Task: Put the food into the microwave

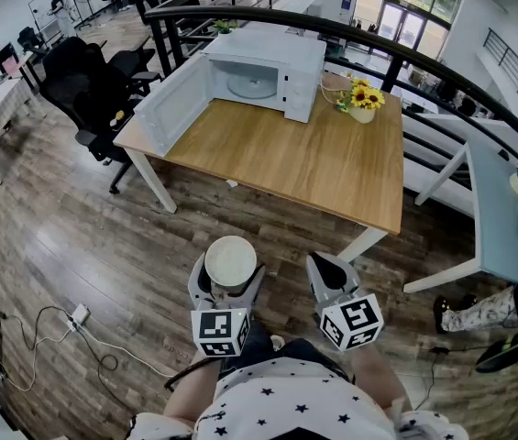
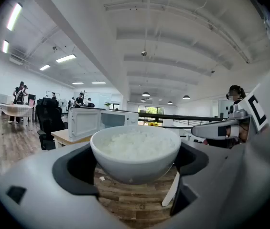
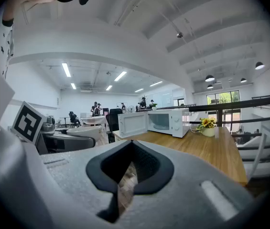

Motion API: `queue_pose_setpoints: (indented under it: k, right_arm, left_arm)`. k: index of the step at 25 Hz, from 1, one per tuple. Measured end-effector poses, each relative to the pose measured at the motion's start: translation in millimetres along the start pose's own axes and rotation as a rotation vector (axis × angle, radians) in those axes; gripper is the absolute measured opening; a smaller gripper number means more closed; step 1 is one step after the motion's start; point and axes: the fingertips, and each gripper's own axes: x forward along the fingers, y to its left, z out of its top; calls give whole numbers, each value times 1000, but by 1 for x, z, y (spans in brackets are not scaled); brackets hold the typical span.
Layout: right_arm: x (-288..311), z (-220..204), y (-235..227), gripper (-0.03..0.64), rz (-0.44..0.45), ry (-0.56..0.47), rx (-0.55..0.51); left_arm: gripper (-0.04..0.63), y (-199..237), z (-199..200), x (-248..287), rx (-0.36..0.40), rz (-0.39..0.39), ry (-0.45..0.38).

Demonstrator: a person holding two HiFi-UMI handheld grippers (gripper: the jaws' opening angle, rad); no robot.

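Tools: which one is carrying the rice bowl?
The left tool: a white bowl of rice sits gripped between its wide-spread jaws. The right tool has its jaws together with nothing between them.

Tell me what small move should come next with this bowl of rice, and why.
Probably step forward and carry the bowl of rice toward the microwave. The left gripper holds it over the floor, short of the wooden table, and the microwave's door already stands open. The right gripper is shut and empty, so nothing else needs handling first.
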Motion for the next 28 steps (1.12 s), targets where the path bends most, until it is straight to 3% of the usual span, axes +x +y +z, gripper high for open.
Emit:
queue_pose_setpoints:
  k: [28]
  right_arm:
    - [-41,-1,6,5,44,-43,-4]
  left_arm:
    - [476,-36,3,-33,-17,25,-28]
